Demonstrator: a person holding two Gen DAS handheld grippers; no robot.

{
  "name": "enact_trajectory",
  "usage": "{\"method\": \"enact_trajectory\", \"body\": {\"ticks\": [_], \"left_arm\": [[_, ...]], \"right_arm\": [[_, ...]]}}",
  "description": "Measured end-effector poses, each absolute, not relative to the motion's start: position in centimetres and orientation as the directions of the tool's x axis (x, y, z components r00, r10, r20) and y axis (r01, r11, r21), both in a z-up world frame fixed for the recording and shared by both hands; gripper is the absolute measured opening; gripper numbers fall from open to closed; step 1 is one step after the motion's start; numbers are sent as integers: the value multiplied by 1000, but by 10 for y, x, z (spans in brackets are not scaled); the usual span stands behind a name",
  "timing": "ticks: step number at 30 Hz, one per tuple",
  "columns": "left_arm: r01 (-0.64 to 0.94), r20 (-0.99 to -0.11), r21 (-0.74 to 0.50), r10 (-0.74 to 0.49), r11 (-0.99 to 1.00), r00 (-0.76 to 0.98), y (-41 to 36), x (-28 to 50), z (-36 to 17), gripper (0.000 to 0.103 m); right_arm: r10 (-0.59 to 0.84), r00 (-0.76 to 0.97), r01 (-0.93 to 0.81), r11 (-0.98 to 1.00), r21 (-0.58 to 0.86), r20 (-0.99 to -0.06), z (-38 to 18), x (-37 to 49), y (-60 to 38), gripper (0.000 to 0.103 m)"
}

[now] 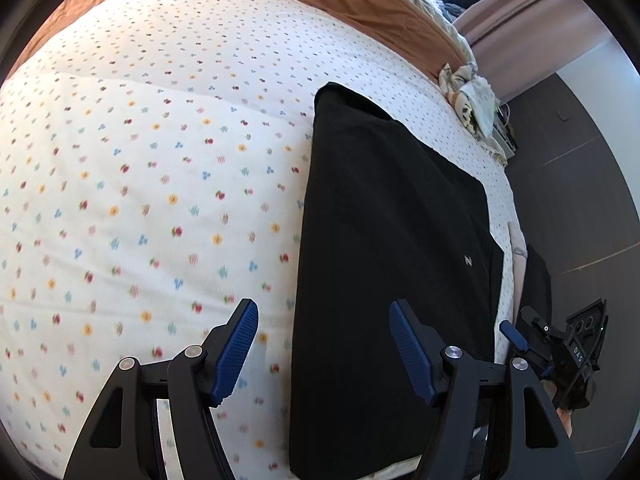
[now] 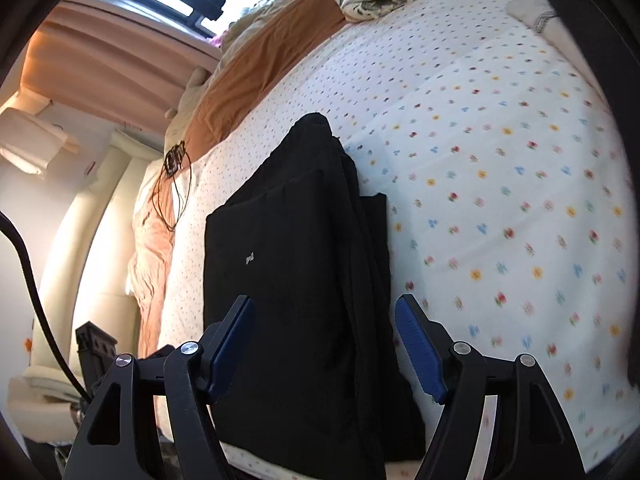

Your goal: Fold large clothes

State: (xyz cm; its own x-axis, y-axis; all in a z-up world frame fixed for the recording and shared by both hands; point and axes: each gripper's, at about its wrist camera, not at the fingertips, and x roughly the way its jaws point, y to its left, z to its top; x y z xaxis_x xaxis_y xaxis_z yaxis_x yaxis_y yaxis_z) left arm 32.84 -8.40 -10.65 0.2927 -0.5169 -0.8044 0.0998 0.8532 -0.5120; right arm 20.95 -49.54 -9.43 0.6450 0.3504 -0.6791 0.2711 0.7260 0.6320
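A black garment point(image 1: 392, 264) lies folded into a long narrow strip on the flowered bedspread point(image 1: 160, 160), a small white logo on its upper layer. My left gripper point(image 1: 324, 320) hovers above the strip's left edge, open, with nothing between its blue pads point(image 1: 240, 344). In the right wrist view the same black garment point(image 2: 288, 280) shows stacked layers along its right side. My right gripper point(image 2: 324, 320) is over its near end, open and holding nothing. The right gripper point(image 1: 560, 344) also appears at the left wrist view's right edge.
An orange blanket point(image 1: 360, 4) and crumpled pale cloths point(image 1: 472, 92) lie at the far side of the bed. A dark cable point(image 2: 172, 184) rests on the bed's left part. The bedspread point(image 2: 500, 200) stretches wide to the right. Dark floor point(image 1: 580, 184) borders the bed.
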Motion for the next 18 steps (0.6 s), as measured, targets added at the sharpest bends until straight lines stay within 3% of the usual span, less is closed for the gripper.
{"method": "enact_trajectory", "body": {"ticks": [14,18], "left_arm": [[152,-822,-477,-500,866,271,-121,407,-126,69],[161,-824,-476,-503,864,260,-132,428,-132,69]], "right_arm": [[417,597,263,706,658,-686,-137,284,-517,73],[499,608,259,610,749,-617,-154,285,-527,73]]}}
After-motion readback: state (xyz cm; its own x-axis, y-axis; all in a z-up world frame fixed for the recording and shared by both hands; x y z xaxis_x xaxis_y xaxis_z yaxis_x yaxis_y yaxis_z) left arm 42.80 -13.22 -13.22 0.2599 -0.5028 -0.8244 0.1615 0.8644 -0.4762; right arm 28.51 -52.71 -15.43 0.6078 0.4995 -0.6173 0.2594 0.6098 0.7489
